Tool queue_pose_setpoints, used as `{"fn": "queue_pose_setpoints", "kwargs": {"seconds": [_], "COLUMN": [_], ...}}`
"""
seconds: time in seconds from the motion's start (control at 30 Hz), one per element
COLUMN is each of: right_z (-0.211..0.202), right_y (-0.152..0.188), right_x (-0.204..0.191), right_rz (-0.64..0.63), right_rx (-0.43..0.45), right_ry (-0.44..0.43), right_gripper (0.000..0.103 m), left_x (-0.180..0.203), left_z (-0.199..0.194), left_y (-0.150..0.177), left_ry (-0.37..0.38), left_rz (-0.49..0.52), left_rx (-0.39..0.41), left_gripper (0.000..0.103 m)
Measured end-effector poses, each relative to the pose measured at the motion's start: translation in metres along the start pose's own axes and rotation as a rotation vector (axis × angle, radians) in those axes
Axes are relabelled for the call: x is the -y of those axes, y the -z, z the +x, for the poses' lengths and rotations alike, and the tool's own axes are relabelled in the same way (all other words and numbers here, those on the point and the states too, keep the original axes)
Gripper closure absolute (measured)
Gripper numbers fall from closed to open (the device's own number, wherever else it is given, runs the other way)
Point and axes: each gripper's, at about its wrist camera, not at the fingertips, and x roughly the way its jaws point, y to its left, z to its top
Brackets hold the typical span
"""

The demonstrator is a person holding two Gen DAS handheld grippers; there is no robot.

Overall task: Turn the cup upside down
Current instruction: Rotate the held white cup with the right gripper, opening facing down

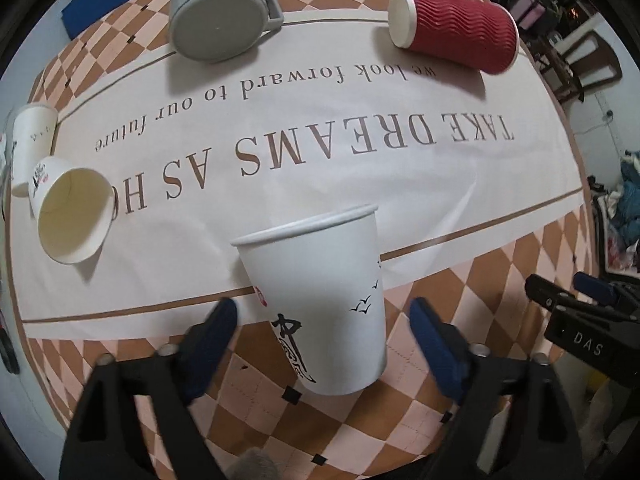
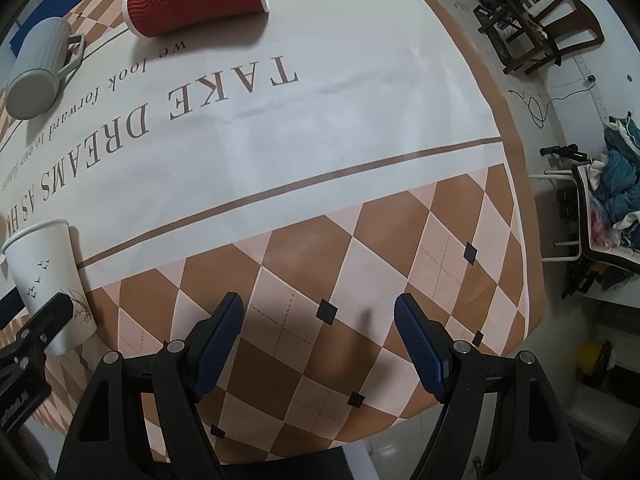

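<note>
A white paper cup (image 1: 320, 300) with black birds and calligraphy stands upright, mouth up, on the tablecloth. It stands between the fingers of my left gripper (image 1: 324, 312), which is open; neither pad touches it. The same cup shows at the left edge of the right wrist view (image 2: 48, 280), with a left finger (image 2: 56, 312) in front of it. My right gripper (image 2: 320, 312) is open and empty over the checkered cloth, well right of the cup. It also shows at the right edge of the left wrist view (image 1: 576, 296).
A red ribbed cup (image 1: 456, 32) lies on its side at the far right. A grey mug (image 1: 218, 12) stands upside down at the back. A white cup (image 1: 72, 212) lies on its side at the left, another (image 1: 30, 140) behind it. The table edge (image 2: 532, 200) is right, chairs beyond.
</note>
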Motion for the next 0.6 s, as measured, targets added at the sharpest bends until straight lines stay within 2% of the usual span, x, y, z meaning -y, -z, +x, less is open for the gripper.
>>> {"fn": "queue_pose_setpoints", "kwargs": {"seconds": [0.1,0.13,0.23,0.4,0.47,0.5,0.6], "right_z": [-0.006,-0.008,-0.014,-0.039,-0.052,-0.059,-0.090], "right_y": [-0.005,-0.007,-0.010,-0.012,-0.013,-0.013,-0.014], "right_x": [-0.003,-0.003,-0.001,0.001,0.002,-0.002,-0.029], "right_rz": [0.000,0.000,0.005,-0.024,-0.083,-0.123,-0.368], "right_rx": [0.007,0.009,0.015,0.056,0.085,0.105,0.194], "right_ry": [-0.006,-0.008,-0.027,-0.093,-0.126,-0.133,-0.097], "right_gripper": [0.024,0.023,0.023,0.017,0.016,0.015,0.014], "left_x": [-0.008,-0.010,-0.016,-0.030,-0.042,-0.049,-0.069], "left_z": [-0.005,-0.006,-0.023,-0.079,-0.103,-0.114,-0.130], "left_y": [-0.002,-0.002,-0.001,0.007,0.008,0.012,0.028], "left_ry": [0.008,0.010,0.019,-0.003,-0.036,-0.079,-0.175], "left_rz": [-0.034,-0.044,-0.088,-0.158,-0.186,-0.203,-0.232], "left_rx": [0.019,0.021,0.046,0.148,0.200,0.215,0.223], "left_gripper": [0.007,0.002,0.002,0.001,0.000,0.000,0.000]}}
